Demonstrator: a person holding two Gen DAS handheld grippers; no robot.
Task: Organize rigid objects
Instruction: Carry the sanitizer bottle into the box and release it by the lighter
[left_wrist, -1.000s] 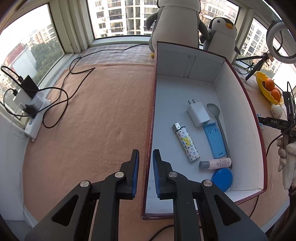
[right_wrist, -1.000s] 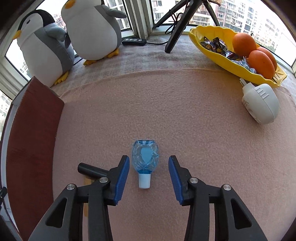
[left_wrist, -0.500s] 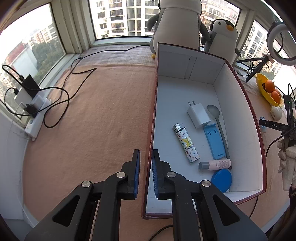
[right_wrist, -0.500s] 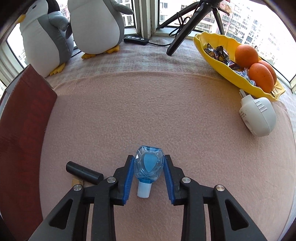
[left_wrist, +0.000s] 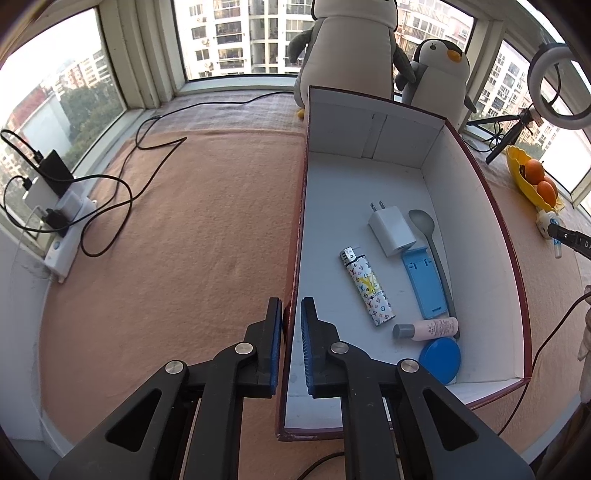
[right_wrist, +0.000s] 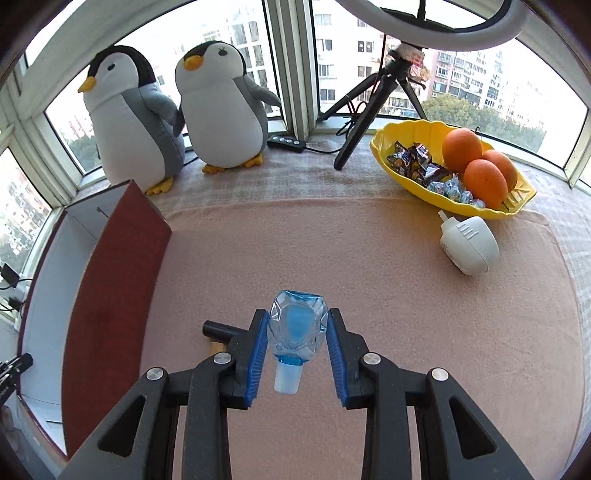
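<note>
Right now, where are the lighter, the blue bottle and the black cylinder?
lighter (left_wrist: 367, 291): left wrist view, middle of its patterned body.
blue bottle (right_wrist: 297, 328): right wrist view, centre of its clear body.
black cylinder (right_wrist: 218, 329): right wrist view, its exposed end.

The small bottle (right_wrist: 297, 332) looks like clear, glossy plastic with a faceted surface. The blanket (right_wrist: 369, 266) in the middle of the frame is matt, fuzzy cloth. The box (left_wrist: 487, 206) has smooth matt white card inside. The penguins (right_wrist: 221, 110) at the upper left are soft plush.
</note>
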